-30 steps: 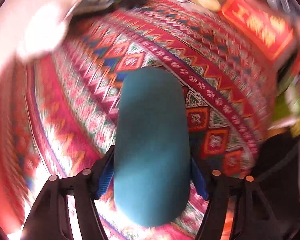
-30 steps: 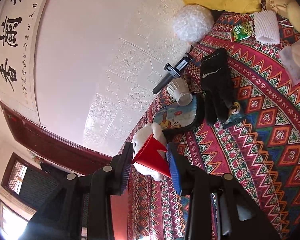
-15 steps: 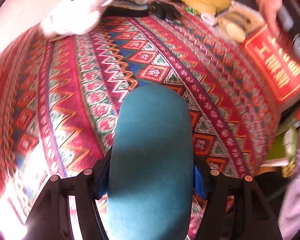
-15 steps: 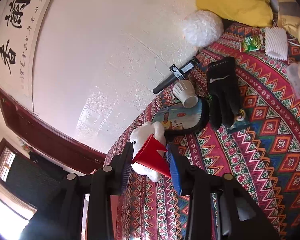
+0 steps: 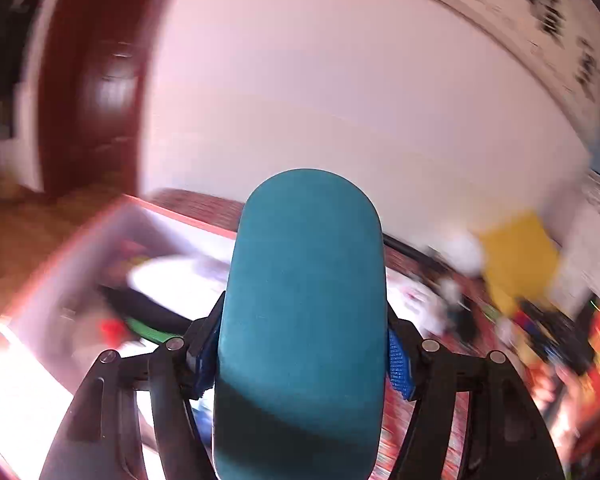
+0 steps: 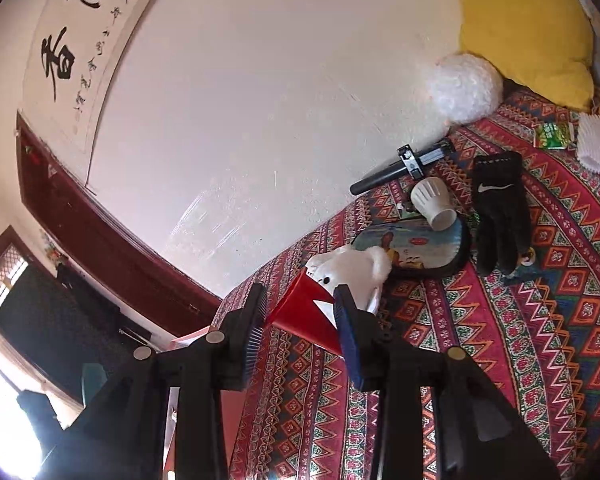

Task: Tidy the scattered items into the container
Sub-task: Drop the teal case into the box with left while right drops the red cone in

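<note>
Left black plastic two-finger gripper (image 5: 302, 356): angular, slotted arms, round silver screws at the joints, blue ridged pads (image 5: 398, 364) inside the fingertips. Right black plastic two-finger gripper (image 6: 302, 322): the same build, silver screws, blue ribbed pads (image 6: 346, 340).

Ahead of my left gripper (image 5: 304, 344) the teal case (image 5: 302, 320) blocks the centre line — the container (image 5: 76, 264) beyond already holds clutter. By my right gripper (image 6: 300, 312), open patterned cloth (image 6: 520, 340) lies right; the white plush (image 6: 348, 268) and black glove (image 6: 498, 208) obstruct ahead.
</note>
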Demonstrator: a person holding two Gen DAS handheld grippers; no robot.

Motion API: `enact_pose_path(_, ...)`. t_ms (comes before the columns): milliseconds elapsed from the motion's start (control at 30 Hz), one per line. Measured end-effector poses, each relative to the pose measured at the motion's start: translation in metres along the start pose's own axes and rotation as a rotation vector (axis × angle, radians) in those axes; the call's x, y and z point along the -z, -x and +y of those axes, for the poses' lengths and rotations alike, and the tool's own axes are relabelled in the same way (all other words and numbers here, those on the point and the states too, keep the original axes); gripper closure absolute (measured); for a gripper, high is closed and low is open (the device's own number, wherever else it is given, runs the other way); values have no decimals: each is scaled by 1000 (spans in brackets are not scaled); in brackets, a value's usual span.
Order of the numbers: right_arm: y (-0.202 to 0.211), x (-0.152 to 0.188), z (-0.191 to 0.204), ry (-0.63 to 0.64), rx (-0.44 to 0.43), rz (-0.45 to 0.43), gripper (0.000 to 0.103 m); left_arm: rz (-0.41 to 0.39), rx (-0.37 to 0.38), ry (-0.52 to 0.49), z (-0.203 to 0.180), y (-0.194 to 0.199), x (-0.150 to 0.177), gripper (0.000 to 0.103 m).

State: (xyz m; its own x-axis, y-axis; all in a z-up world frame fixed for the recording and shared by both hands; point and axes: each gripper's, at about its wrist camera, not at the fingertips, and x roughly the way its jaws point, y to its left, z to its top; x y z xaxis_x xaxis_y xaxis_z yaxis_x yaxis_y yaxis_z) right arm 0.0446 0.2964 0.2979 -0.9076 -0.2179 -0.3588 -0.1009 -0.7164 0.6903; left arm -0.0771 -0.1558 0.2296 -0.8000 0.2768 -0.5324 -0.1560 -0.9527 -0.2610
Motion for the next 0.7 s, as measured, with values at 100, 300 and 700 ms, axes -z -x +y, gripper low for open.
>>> enact_pose_path(100,-6,8,24,63,-6,18,70,-19,-499,-35,62,-37,-3,10)
enact_pose_path(300,-26,39,82,235,-20,88,70,-26,-607,244,155,-2,23,10)
enact_pose_path(700,-100,174,268,519,-348,349,70,-164,-585,480,222,70,29,0)
